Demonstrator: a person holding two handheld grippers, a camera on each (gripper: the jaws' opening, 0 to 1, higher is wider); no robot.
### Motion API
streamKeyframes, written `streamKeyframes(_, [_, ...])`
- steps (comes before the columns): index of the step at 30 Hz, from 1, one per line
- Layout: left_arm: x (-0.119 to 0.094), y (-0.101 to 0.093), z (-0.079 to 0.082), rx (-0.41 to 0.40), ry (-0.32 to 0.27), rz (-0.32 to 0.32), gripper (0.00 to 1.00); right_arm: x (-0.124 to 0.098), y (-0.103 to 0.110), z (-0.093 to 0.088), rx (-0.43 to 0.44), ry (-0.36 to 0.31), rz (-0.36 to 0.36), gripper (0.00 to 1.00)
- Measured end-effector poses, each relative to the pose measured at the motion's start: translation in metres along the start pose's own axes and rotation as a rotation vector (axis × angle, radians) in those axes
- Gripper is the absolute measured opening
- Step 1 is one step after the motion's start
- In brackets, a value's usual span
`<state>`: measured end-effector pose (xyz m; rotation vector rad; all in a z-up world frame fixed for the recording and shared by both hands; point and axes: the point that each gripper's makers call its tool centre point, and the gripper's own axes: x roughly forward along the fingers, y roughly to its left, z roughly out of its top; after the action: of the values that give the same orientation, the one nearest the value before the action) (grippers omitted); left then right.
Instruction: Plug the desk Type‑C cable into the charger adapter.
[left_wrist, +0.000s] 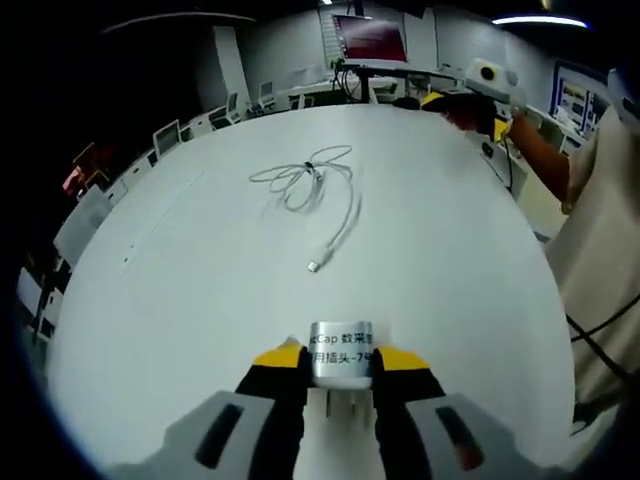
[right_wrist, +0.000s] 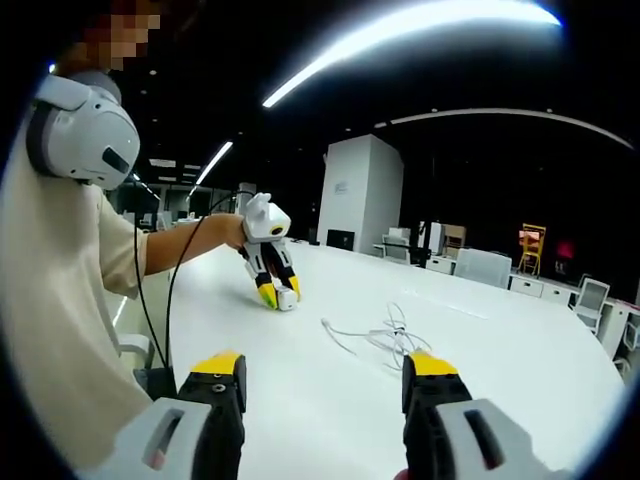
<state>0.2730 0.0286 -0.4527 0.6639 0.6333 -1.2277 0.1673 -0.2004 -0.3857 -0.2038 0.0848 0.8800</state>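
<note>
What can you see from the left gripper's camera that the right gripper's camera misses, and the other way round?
Left gripper view alone: printed text on the charger adapter, clamped between the left gripper jaws, and a red screen beyond the table.

Right gripper view alone: the right gripper with jaws open and empty, and a yellow chair far off.

Both: the white table and the coiled white Type-C cable, lying loose.

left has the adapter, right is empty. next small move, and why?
Probably bring the open right gripper down to the loose plug end of the coiled white Type-C cable. The left gripper already clamps the small white charger adapter, while the cable lies untouched on the white table.
</note>
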Motion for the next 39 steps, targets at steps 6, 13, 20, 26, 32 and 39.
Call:
streamKeyframes(6, [-0.002, -0.008, 0.005, 0.017, -0.012, -0.008, 0.26, -0.001, 0.000, 0.001, -0.001, -0.004, -0.001, 0.64])
streamKeyframes(13, [-0.011, -0.019, 0.010, 0.030, -0.027, -0.019, 0.26, -0.001, 0.003, 0.002, -0.005, -0.004, 0.003, 0.64])
streamKeyframes(20, [-0.013, -0.037, 0.014, 0.045, -0.040, -0.029, 0.26, -0.002, 0.000, 0.000, -0.002, 0.000, -0.002, 0.64])
streamKeyframes(26, [-0.014, -0.047, 0.014, 0.037, -0.043, -0.029, 0.26, -0.002, 0.003, 0.002, -0.006, -0.003, 0.004, 0.64])
streamKeyframes(32, [-0.015, -0.056, 0.013, 0.029, -0.050, -0.036, 0.26, -0.003, 0.002, 0.002, -0.004, -0.002, 0.002, 0.64])
streamKeyframes(39, [-0.012, -0.065, 0.012, 0.025, -0.045, -0.039, 0.26, -0.005, -0.001, 0.002, -0.003, -0.008, 0.005, 0.61])
